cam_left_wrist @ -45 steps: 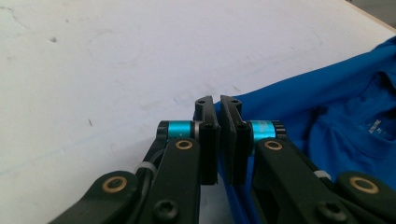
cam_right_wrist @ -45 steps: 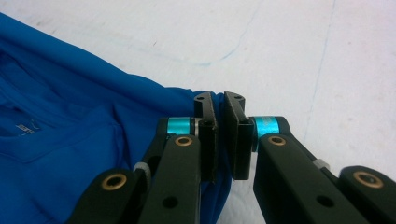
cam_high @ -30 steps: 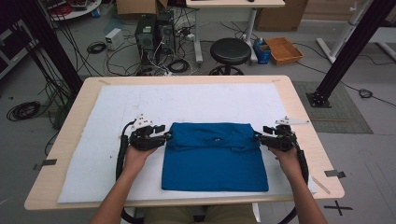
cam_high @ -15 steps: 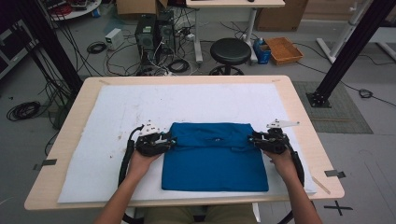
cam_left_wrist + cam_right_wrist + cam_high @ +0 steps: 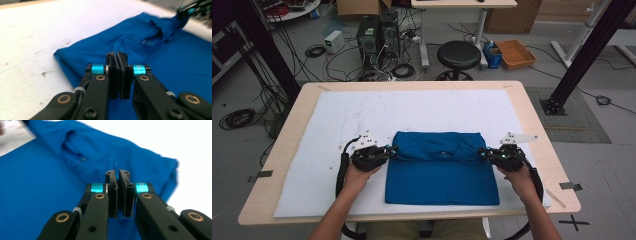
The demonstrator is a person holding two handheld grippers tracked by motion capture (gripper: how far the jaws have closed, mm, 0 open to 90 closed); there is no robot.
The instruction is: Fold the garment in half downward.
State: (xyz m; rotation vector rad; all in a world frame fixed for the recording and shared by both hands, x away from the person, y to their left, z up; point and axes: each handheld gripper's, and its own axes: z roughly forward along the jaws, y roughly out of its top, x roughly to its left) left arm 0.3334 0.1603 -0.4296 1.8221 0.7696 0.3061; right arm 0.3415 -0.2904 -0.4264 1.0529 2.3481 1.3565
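Both grippers have closed in on the folded blue cotton T-shirt (image 5: pixel 442 167) since the earlier pictures, their jaws having just been closing, and the garment's far edge, flat and straight a second ago, now bunches into wrinkles between them. Seen from the high view, the left gripper (image 5: pixel 390 150) pinches the shirt's far left corner while the right gripper (image 5: pixel 482 152) pinches its far right corner, each held by a bare hand reaching in from the near edge. The shirt lies on a white padded sheet (image 5: pixel 362 110) that covers most of a pale wooden table (image 5: pixel 532 115), nearer the person's side than the far side, roughly midway between left and right. In the left gripper view, the left gripper's (image 5: pixel 117 55) black jaws stand pressed almost together, with blue cloth at their tips; the fabric between the pads is too thin to make out clearly, though the shirt's edge rises toward them. The right gripper (image 5: pixel 190 10) appears blurred at the far corner, where the cloth is gathered up. In the right gripper view, the right gripper (image 5: pixel 117 173) likewise shows its jaws narrowed to a slit over a raised fold of the shirt (image 5: pixel 50 182), whose collar and label lie just beyond.
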